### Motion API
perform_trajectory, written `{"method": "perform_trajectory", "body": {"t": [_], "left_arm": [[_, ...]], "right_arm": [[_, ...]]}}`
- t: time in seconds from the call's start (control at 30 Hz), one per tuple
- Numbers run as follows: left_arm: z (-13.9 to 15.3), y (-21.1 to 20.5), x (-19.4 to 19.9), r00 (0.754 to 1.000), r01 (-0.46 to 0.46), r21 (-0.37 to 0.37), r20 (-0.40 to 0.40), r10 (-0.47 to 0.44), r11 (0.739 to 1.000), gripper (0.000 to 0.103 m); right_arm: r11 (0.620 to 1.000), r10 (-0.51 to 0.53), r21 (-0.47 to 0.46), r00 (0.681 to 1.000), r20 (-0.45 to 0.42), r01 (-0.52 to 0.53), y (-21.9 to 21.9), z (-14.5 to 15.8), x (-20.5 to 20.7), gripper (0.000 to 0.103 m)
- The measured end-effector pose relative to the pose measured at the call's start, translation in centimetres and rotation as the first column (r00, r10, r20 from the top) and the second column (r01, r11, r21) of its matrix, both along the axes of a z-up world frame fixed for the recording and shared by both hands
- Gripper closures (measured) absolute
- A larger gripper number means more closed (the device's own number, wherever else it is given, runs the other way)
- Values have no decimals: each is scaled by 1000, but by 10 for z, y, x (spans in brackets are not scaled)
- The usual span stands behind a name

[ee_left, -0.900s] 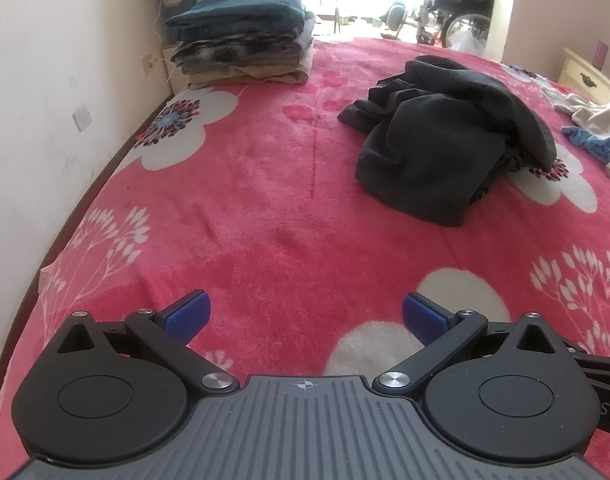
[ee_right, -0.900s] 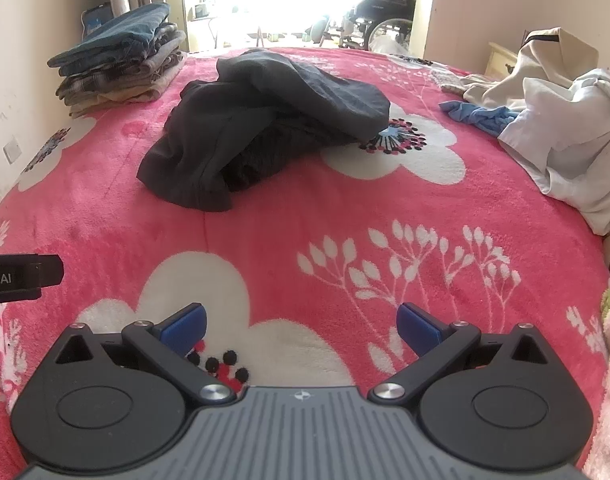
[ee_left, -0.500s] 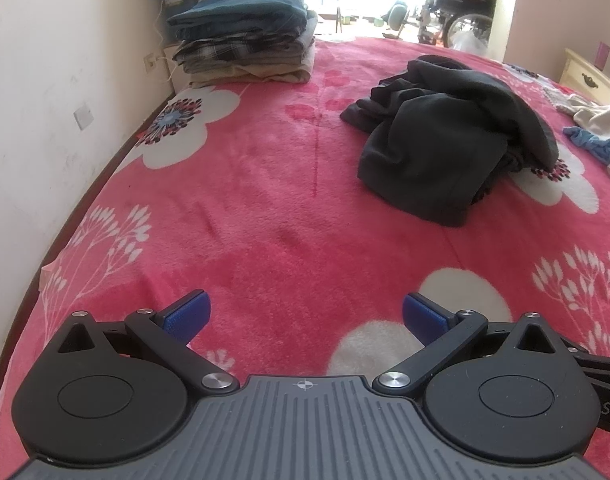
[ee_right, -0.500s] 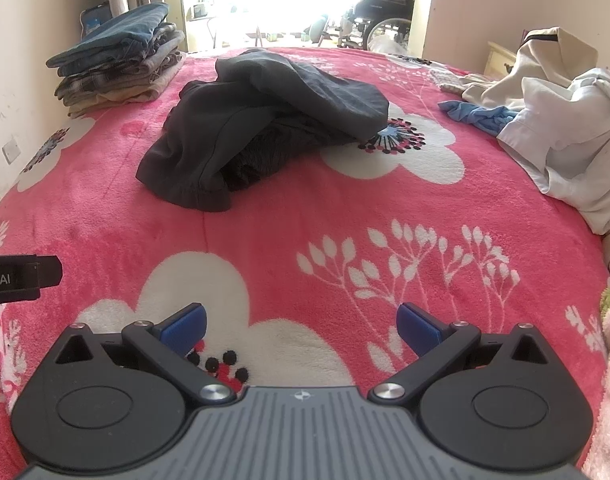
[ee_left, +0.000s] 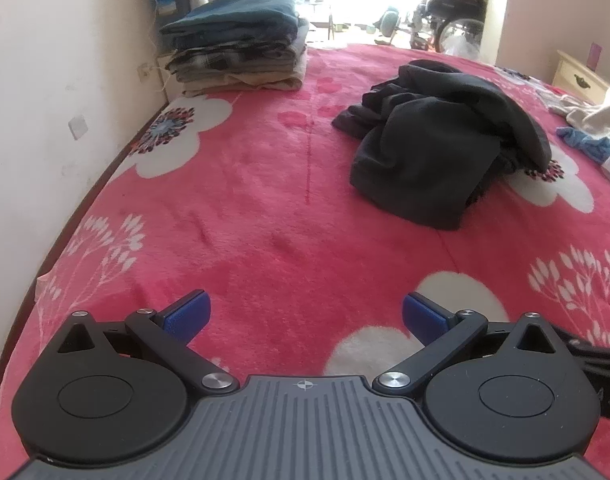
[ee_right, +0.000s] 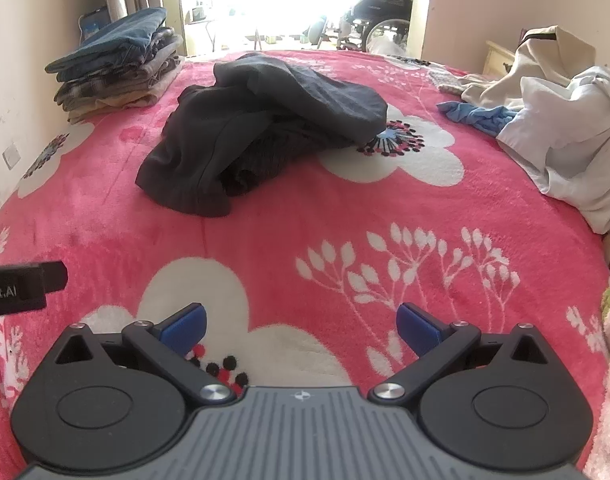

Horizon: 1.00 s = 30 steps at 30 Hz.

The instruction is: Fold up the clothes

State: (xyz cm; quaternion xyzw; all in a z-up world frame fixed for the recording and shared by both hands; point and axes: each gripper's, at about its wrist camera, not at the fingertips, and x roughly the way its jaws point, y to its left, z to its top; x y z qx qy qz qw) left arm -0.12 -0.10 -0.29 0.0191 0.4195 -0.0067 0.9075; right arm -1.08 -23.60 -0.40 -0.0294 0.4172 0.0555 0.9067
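- Two grippers are in view, one per camera. The left gripper (ee_left: pixel 304 316) sits at the bottom of its frame with its two blue fingers spread wide, nothing between them.
- The right gripper (ee_right: pixel 301 322) is likewise at the bottom of its frame, its jaws spread wide and empty above the blanket.
- One crumpled dark grey garment (ee_left: pixel 437 148) lies right of centre in the left view, and upper centre in the right view (ee_right: pixel 261 120), well apart from both grippers.
- One stack of folded clothes (ee_left: pixel 241 44) stands at the upper left by the wall.
- One loose heap of white clothes (ee_right: pixel 557 120) lies at the right edge, with one blue cloth (ee_right: pixel 481 116) just beside it.
- One pink flowered blanket (ee_left: pixel 245 200) covers the bed.
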Motion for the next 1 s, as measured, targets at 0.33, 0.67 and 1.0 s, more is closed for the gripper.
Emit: {"method": "perform_trajectory", "body": {"t": [0.33, 0.67, 1.0], "left_arm": [[-3, 0, 0, 1000, 4, -8, -9, -4, 1000, 0], [-1, 2, -1, 1000, -11, -17, -4, 11, 1000, 0], [-2, 0, 3, 1000, -17, -18, -6, 17, 1000, 0]], "right_arm": [[1000, -16, -4, 1000, 7, 16, -4, 3, 3, 0], [1000, -16, -2, 1000, 5, 16, -4, 4, 6, 0], [1000, -10, -5, 1000, -7, 10, -2, 2, 11, 0]]}}
